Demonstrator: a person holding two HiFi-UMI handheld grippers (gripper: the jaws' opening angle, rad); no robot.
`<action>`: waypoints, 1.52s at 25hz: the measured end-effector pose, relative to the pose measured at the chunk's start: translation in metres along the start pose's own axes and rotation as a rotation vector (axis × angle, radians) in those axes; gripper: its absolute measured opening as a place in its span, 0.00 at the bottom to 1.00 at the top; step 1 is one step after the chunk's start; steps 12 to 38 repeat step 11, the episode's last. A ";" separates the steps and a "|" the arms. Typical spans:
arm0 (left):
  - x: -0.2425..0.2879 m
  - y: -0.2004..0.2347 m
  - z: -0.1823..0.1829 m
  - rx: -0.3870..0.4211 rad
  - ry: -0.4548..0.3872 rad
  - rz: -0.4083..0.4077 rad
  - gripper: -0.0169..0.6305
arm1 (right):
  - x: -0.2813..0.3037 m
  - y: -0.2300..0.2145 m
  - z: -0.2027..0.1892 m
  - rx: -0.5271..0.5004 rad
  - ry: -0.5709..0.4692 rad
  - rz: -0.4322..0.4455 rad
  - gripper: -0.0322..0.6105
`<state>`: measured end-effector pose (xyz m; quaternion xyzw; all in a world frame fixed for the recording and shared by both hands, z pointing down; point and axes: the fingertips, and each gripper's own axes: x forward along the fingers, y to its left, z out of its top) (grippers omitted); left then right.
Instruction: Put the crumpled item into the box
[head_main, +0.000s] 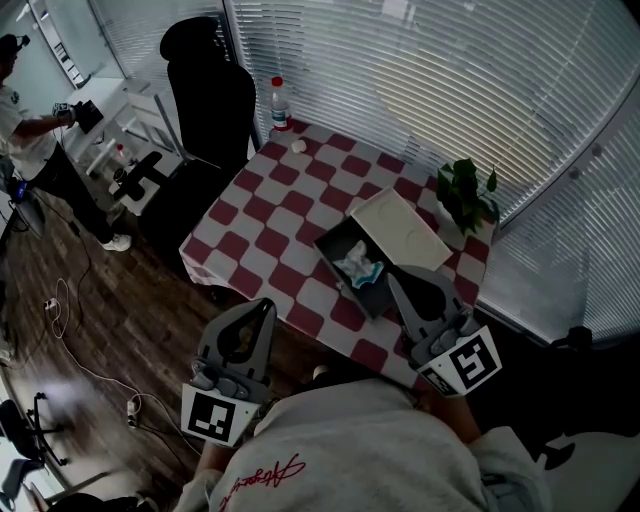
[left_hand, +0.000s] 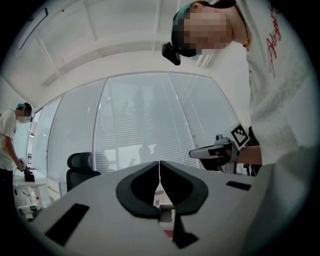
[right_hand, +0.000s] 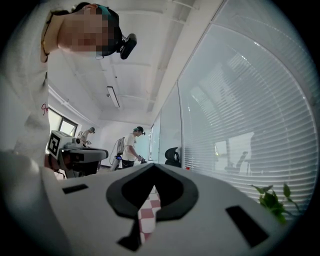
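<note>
Nearest the operator, short of the box (head_main: 328, 243), the left gripper (head_main: 266, 303) hangs off the table (head_main: 290, 210) edge, over the wooden floor. Its jaws are pressed together, with only a hairline seam between them and nothing gripped. The right gripper (head_main: 396, 276) sits just beside the box's near corner, above the checked cloth. Its jaws also meet at the tips and hold nothing. Both tools point forward rather than down, which suggests a parked posture that keeps them out of the box opening.

Inside the box lies the crumpled item (head_main: 358, 265), a white and teal wad resting on the dark floor of the box, free of either gripper. Judged from this, the placing step looks complete. The lid (head_main: 400, 228) lies against the far side of the box and leaves the opening uncovered.

Beyond the box stands a potted plant (head_main: 466, 190) at the right table edge. At the far corner stands a bottle (head_main: 281, 103), with a black chair (head_main: 205, 110) beside it.
</note>
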<state>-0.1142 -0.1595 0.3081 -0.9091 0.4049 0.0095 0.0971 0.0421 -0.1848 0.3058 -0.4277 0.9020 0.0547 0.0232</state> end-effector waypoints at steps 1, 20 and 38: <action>0.000 0.001 0.000 -0.001 -0.001 0.001 0.05 | 0.001 0.001 0.000 0.000 0.001 0.001 0.07; -0.005 0.001 0.001 -0.003 -0.002 -0.002 0.05 | 0.000 0.007 0.000 -0.008 0.001 0.003 0.07; -0.005 0.001 0.001 -0.003 -0.002 -0.002 0.05 | 0.000 0.007 0.000 -0.008 0.001 0.003 0.07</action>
